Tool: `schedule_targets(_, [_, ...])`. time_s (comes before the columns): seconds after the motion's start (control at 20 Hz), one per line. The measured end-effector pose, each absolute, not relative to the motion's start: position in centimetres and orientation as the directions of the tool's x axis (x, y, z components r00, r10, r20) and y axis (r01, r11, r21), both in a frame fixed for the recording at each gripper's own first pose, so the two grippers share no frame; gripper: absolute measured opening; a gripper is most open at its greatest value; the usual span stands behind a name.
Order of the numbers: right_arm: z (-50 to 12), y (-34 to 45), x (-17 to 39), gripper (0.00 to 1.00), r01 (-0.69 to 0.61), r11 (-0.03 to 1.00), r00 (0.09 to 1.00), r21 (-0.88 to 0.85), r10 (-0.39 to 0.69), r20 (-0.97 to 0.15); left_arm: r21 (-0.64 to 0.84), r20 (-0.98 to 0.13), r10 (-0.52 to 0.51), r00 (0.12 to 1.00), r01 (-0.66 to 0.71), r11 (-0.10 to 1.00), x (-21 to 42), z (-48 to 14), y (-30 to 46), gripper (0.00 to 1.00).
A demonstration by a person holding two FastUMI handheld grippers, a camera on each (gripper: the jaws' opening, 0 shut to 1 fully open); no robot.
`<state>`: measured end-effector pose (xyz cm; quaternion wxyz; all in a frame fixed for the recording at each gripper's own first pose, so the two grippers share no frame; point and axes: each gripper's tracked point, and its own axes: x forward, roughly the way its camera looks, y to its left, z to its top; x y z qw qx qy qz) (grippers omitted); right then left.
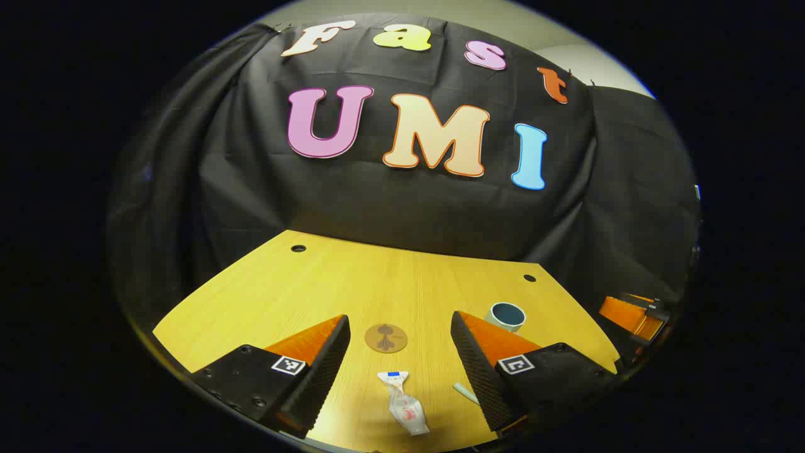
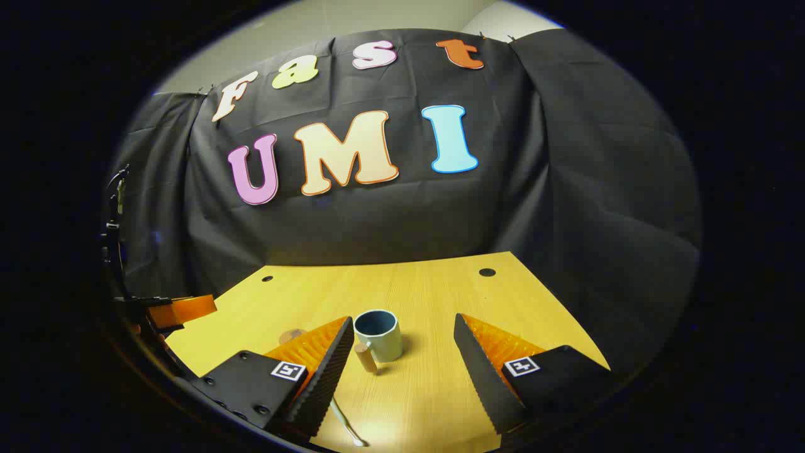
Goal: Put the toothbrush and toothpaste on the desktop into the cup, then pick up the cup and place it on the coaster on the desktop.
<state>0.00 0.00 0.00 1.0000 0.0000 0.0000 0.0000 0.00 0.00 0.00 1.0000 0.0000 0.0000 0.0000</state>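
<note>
While the toothpaste (image 1: 404, 406) and the toothbrush (image 1: 466, 392) lie flat on the desktop (image 1: 264, 296), nothing of the task looks done — the cup (image 2: 378, 335) stands empty and off the coaster (image 1: 386, 338), so both loads and the cup move remain.

Your left gripper (image 1: 400, 358) hangs with its fingers wide apart, holding nothing. The toothpaste lies between them, close in; the toothbrush lies just beside the right finger; the coaster sits ahead, between the tips.

Your right gripper (image 2: 402, 358) is likewise spread wide and empty — the cup stands upright between its fingers, nearer the left one, touching neither as far as I can tell.
</note>
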Motion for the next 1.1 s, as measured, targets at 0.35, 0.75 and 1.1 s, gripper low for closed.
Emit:
schedule_targets(0.35, [-1.0, 0.1, 0.5, 0.98, -0.061, 0.998, 0.997, -0.011, 0.061, -0.042, -0.035, -0.018, 0.077, 0.997, -0.077, 0.996, -1.5, -1.5, 0.7, 0.95])
schedule_targets(0.75, [-3.2, -0.5, 1.3, 0.98, -0.12, 0.993, 0.989, -0.021, 0.117, -0.095, -0.068, -0.009, 0.124, 0.992, -0.125, 0.99, -1.7, -2.6, 0.5, 0.95])
schedule_targets(1.1, [-4.8, 0.6, 1.8, 0.98, -0.156, 0.987, 0.978, -0.048, 0.147, -0.15, -0.069, -0.022, 0.132, 0.991, -0.133, 0.989, -1.2, -2.9, 1.2, 0.95])
